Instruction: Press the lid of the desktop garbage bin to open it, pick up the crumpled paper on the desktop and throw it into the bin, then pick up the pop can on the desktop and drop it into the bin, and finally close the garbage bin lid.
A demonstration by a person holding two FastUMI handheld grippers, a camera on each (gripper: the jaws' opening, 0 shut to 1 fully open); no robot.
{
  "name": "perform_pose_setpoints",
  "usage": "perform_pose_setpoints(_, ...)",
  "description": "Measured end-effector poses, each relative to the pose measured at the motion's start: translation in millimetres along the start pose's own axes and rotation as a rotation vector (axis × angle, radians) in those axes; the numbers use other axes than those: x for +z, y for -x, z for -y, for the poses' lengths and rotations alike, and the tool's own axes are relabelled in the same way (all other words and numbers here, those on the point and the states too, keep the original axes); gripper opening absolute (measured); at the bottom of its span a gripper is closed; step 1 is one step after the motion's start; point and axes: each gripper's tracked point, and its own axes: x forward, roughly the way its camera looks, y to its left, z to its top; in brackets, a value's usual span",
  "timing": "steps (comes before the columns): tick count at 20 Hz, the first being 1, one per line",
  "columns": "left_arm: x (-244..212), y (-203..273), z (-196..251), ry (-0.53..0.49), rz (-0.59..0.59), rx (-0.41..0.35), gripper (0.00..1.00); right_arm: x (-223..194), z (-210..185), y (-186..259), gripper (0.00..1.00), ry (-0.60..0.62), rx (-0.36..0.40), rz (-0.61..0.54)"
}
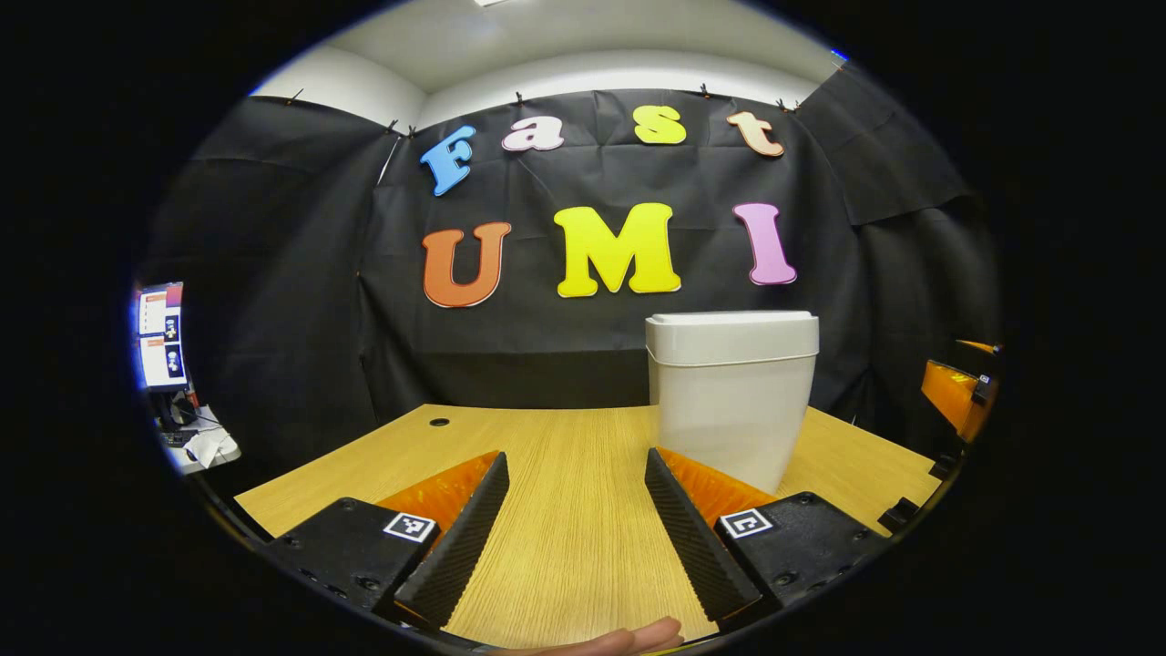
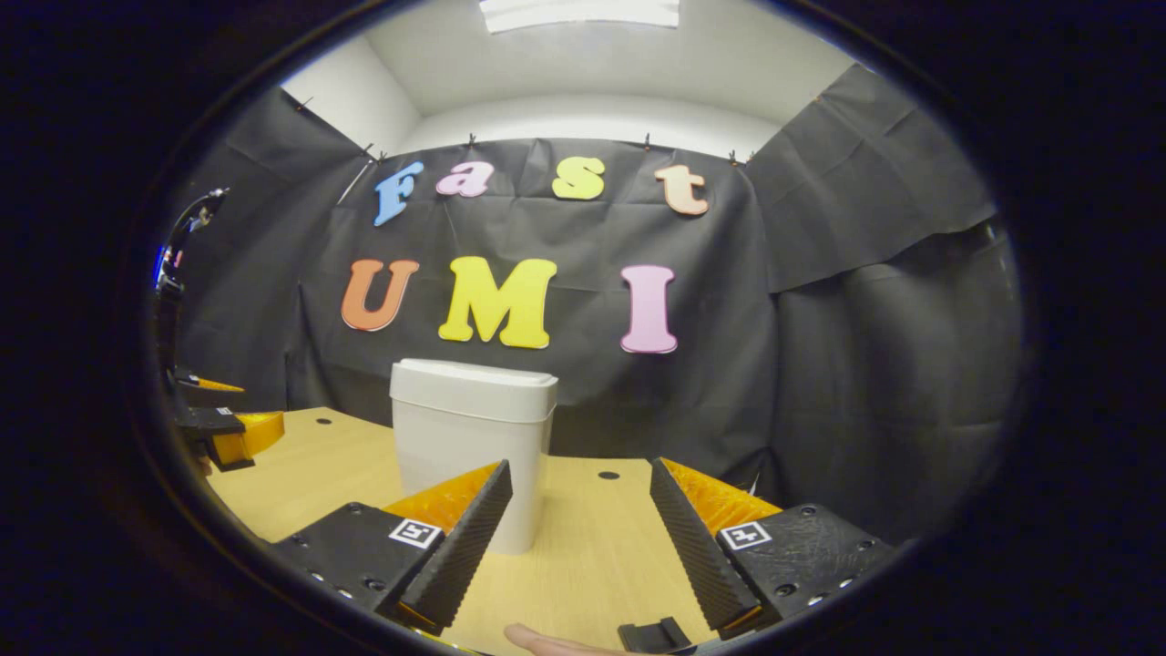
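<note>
A white garbage bin [image 1: 733, 392] with its lid [image 1: 731, 321] down stands on the wooden table [image 1: 565, 492], ahead and to the right of my left gripper [image 1: 576, 465]. That gripper is open with bare tabletop between its fingers. In the right gripper view the same bin [image 2: 469, 446] stands ahead and left of my right gripper [image 2: 580, 474], which is open too and holds nothing. The left gripper [image 2: 223, 433] also appears at the far left of the right gripper view, and the right gripper [image 1: 956, 392] at the right edge of the left gripper view.
A small round hole [image 1: 439, 422] sits in the table near its far left corner. Another hole [image 2: 608, 475] lies behind the bin's right side. A desk with screens [image 1: 164, 337] stands beyond the table at the left. A fingertip [image 1: 629, 638] shows at the bottom edge.
</note>
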Motion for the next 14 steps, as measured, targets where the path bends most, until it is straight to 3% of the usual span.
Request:
perform_pose_setpoints(6, 4.2, 4.7, 6.3, -0.019, 0.025, -0.012, 0.97, 0.4, 6.4, -0.4, 0.95, 0.013, -0.023, 0.004)
perform_pose_setpoints(11, 5.6, 4.2, 9.8, -0.029, 0.035, -0.017, 0.97, -4.7, -1.5, -0.6, 0.95, -0.005, 0.019, -0.018)
perform_pose_setpoints(14, 4.4, 4.9, 10.0, -0.030, 0.035, -0.018, 0.97, -2.6, 6.9, -1.9, 0.95, 0.017, -0.006, -0.010)
